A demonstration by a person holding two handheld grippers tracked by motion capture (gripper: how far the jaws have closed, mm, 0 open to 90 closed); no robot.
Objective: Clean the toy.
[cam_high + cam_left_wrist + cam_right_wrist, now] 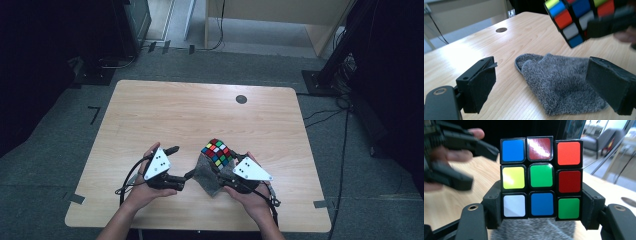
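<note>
The cube [541, 178] has black edges and stickers of blue, dark red, orange-red, yellow, green and white; its centre sticker facing the right tool is green. The sock [564, 82] is speckled grey. The worktop [165, 115] is pale wood grain with one dark round spot [241, 99] near its far edge.

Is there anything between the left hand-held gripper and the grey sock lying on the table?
Nothing visible. The left hand-held gripper has its jaws wide apart, and the grey sock lies flat on the table straight ahead of them. The colour cube, clamped in the right hand-held gripper, hangs above the sock's far side, clear of that path.
</note>
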